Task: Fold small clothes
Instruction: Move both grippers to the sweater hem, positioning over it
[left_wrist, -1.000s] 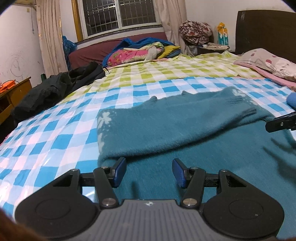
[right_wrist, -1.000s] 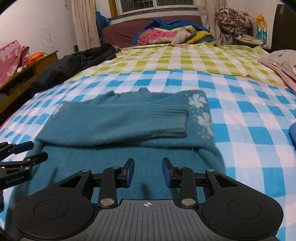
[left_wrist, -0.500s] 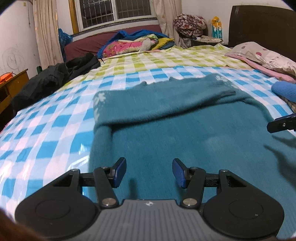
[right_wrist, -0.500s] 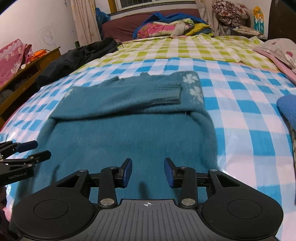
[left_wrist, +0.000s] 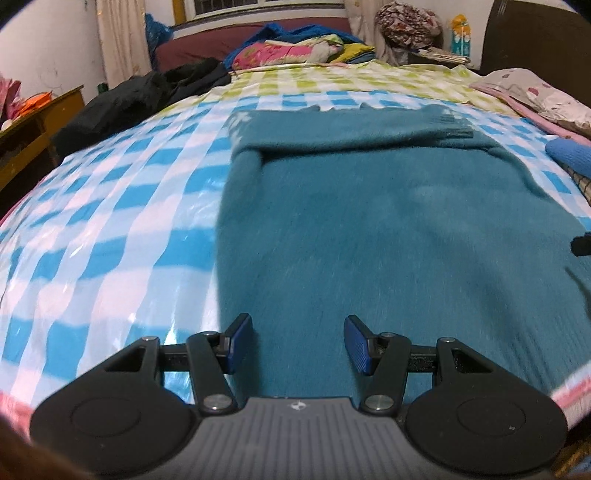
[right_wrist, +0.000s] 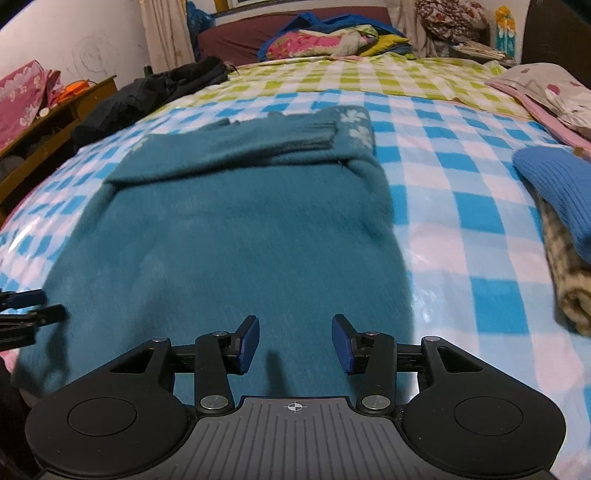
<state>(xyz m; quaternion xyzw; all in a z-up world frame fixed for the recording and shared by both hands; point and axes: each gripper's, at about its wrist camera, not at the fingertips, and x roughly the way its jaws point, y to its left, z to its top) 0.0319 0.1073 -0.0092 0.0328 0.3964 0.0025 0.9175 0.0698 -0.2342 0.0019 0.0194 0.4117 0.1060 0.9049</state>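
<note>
A teal sweater (left_wrist: 369, 221) lies flat on the checked bed sheet (left_wrist: 110, 221), its sleeves folded across the far end. It also shows in the right wrist view (right_wrist: 240, 229). My left gripper (left_wrist: 298, 343) is open and empty, over the sweater's near left hem. My right gripper (right_wrist: 294, 343) is open and empty, over the near right hem. The left gripper's fingers (right_wrist: 26, 306) show at the left edge of the right wrist view. The right gripper's tip (left_wrist: 581, 245) shows at the right edge of the left wrist view.
A stack of folded clothes with a blue knit (right_wrist: 554, 192) on top sits right of the sweater. A black jacket (left_wrist: 140, 96) lies at the far left of the bed. Pillows (left_wrist: 535, 99) lie at the far right. A wooden desk (right_wrist: 48, 125) stands left.
Both grippers have pulled back toward the near edge of the bed, from the folded sleeves to the sweater's hem. Both stayed open. The right gripper's jaws have widened a little.
</note>
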